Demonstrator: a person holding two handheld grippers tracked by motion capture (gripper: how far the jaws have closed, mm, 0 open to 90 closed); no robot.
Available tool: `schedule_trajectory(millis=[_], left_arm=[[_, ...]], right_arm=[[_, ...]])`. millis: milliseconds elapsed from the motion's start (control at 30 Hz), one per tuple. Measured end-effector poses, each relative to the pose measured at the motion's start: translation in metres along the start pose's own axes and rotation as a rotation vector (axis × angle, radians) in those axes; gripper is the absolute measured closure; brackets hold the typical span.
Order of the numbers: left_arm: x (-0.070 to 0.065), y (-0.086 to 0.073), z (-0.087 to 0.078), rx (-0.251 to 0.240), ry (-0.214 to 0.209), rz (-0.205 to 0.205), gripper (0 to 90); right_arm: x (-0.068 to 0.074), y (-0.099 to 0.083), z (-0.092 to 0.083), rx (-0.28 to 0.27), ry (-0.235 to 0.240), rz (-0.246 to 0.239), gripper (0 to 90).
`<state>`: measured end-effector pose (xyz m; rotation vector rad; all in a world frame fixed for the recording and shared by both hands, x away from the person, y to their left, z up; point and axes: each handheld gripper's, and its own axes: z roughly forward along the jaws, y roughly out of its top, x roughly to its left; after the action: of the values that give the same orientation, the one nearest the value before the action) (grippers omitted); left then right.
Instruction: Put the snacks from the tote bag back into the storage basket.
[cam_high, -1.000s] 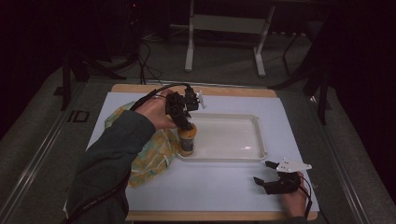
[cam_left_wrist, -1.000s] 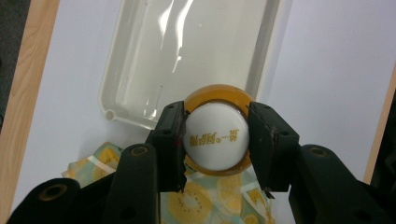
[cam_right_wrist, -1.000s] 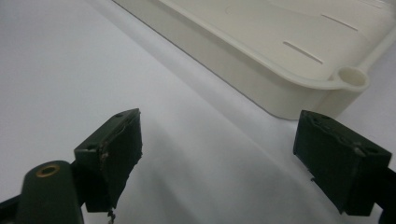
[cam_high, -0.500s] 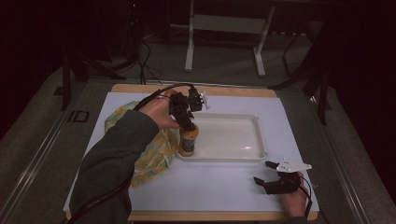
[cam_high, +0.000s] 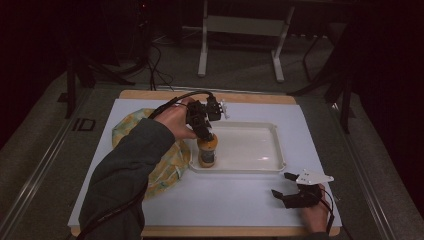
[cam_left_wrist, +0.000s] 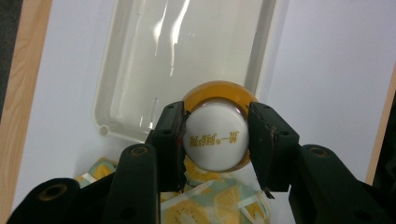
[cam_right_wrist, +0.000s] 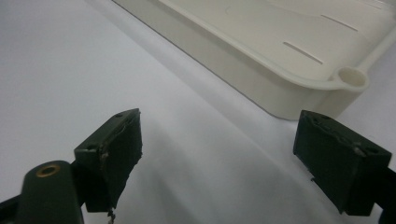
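Note:
A small orange jar (cam_high: 207, 154) with a white cap (cam_left_wrist: 215, 136) stands upright in the left end of the white tray (cam_high: 260, 131). My left gripper (cam_high: 205, 134) comes down on it from above, shut on the cap, one black pad on each side (cam_left_wrist: 172, 135). In the left gripper view the tray (cam_left_wrist: 140, 70) spreads out beyond the jar. My right gripper (cam_high: 286, 185) lies low on the white table near the front right corner, jaws wide open with nothing between them; its pads (cam_right_wrist: 112, 149) frame bare table with the tray's corner (cam_right_wrist: 351, 78) just beyond.
A yellow lemon-print cloth (cam_high: 165, 165) lies bunched on the table left of the tray, under my left forearm. The white mat (cam_high: 240, 200) sits on a wooden board. Metal stand legs and cables occupy the dark floor behind the table.
The left gripper and the jar have shifted slightly; the jar stays gripped at the tray's left end. The right gripper has not moved.

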<state>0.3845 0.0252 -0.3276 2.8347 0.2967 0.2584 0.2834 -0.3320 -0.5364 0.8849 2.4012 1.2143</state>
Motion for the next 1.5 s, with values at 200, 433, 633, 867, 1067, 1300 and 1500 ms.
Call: schedule_trajectory(millis=[200,433,633,867,1067,1300,1500], left_arm=[[0.000,-0.002,0.006,0.017,-0.004,-0.002,58.7],[0.001,-0.008,0.011,0.037,-0.007,-0.013,58.7],[0.001,-0.010,0.018,0.051,-0.015,-0.018,58.6],[-0.001,-0.009,0.024,0.049,-0.018,-0.016,58.6],[-0.003,-0.009,0.026,0.046,-0.031,-0.007,58.3],[-0.001,-0.016,0.026,0.017,-0.044,-0.024,54.3],[0.000,-0.019,0.025,-0.001,-0.054,-0.033,51.6]], right_arm=[[0.000,0.000,0.000,-0.002,0.000,0.000,15.1],[0.000,0.000,0.000,0.000,0.000,0.001,15.1],[0.000,0.000,0.000,0.000,-0.001,0.000,15.1],[0.000,0.000,0.000,0.000,0.001,0.002,15.1],[0.000,0.000,0.000,0.000,0.000,0.000,15.1],[0.000,0.000,0.000,0.000,-0.001,-0.001,15.1],[0.000,0.000,0.000,0.001,-0.002,-0.002,15.1]])
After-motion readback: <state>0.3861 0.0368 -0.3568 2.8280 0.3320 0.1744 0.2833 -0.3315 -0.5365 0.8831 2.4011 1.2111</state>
